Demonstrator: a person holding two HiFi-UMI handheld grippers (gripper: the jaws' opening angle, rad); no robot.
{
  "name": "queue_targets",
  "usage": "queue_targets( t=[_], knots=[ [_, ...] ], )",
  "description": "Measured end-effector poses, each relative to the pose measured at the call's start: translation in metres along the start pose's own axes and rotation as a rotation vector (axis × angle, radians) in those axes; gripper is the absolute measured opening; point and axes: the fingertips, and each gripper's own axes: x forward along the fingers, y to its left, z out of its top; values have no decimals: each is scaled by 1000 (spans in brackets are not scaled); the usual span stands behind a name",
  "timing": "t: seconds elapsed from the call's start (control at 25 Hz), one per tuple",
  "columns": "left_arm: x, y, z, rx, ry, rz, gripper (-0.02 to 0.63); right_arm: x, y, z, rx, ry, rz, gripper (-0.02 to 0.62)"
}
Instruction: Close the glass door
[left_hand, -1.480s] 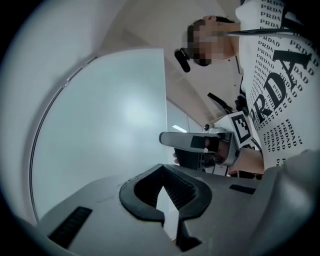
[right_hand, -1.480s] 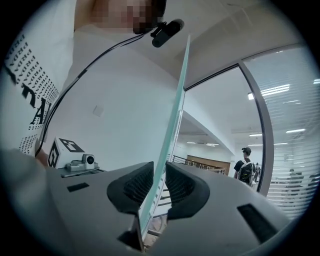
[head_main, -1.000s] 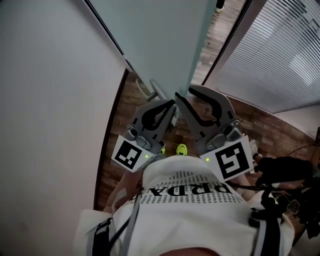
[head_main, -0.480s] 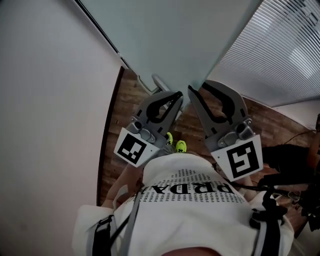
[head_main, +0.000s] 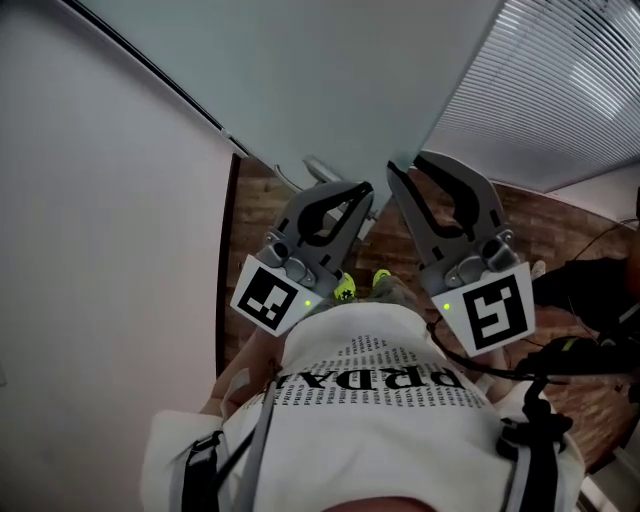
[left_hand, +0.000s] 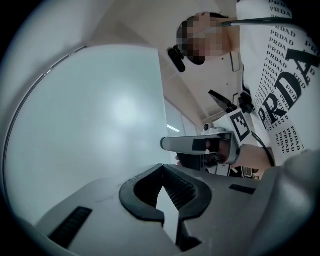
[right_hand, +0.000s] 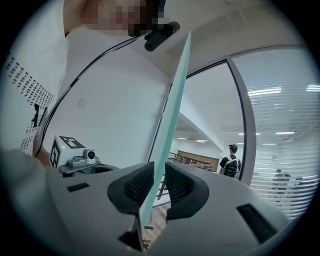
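Observation:
The frosted glass door (head_main: 330, 70) fills the top of the head view, and its free edge runs down to my grippers. My right gripper (head_main: 405, 165) straddles that edge. In the right gripper view the green-tinted door edge (right_hand: 172, 100) passes between the ribbed pads (right_hand: 141, 184), which have just been closing and now press on it. My left gripper (head_main: 362, 190) is shut and empty, just below the metal door handle (head_main: 318, 168). In the left gripper view the handle (left_hand: 197, 145) lies ahead to the right of the pane (left_hand: 90, 115).
A white wall (head_main: 100, 250) stands at the left and a glass wall with blinds (head_main: 560, 90) at the right. Wooden floor (head_main: 560, 230) lies below. Cables (head_main: 590, 350) hang at the right. A person with a backpack (right_hand: 231, 162) stands far beyond the doorway.
The door pane now covers more of the head view. The gap between its free edge and the blinded wall has narrowed. Both grippers have stayed at the edge.

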Motion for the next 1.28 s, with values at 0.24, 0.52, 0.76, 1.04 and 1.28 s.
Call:
queue_targets(
  t=[0.24,0.52,0.76,1.04,1.28],
  knots=[
    [-1,1,1,9,5,-9,-3,3,9,2,-5,-15,19,60],
    [-10,1,-3,14,31,1,-3,4,18,-2,21,8,35,60],
    [-3,-1,-5,32,38,-15,-3,4,10,-7,29,15,12,60],
    [-8,-4,-5,39,81,10,-3,-3,12,-15,87,43,20,60],
    [-9,-7,-4,39,100,37,-3,-4,16,-18,109,44,51,61]
  ],
)
